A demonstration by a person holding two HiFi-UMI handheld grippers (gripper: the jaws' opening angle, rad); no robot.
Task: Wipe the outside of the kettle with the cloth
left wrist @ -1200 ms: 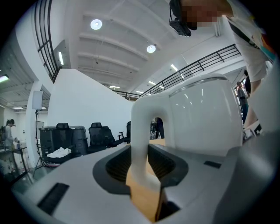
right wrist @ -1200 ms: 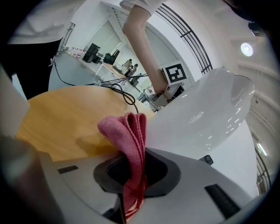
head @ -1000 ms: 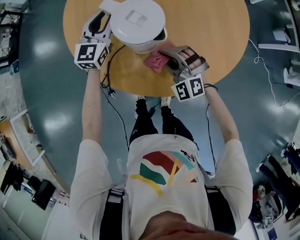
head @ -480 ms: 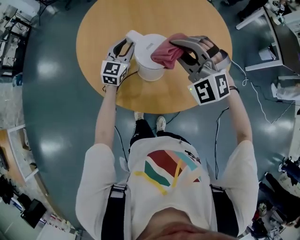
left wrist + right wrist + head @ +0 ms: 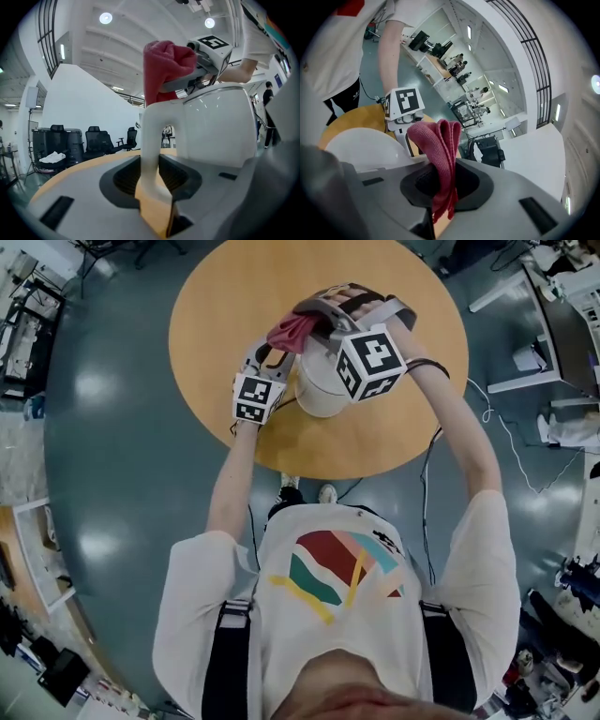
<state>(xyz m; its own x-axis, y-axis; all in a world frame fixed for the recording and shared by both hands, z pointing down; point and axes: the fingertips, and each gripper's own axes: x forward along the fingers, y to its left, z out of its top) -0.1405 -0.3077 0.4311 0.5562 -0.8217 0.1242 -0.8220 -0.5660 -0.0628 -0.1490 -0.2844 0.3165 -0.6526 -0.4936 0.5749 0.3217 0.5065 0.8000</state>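
Cloth raised over kettle
Your right gripper [image 5: 445, 180] (clamped on the pink cloth [image 5: 438, 140]) has risen above the kettle [image 5: 321, 395] on the table [image 5: 403, 427]; left gripper [image 5: 157, 164] pinches its handle [image 5: 152, 136], ready for wiping.

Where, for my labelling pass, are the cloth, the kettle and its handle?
cloth [image 5: 440, 150]: right gripper view, on its folded pink middle.
kettle [image 5: 215, 126]: left gripper view, on its white side wall.
handle [image 5: 151, 136]: left gripper view, on its upright white bar.
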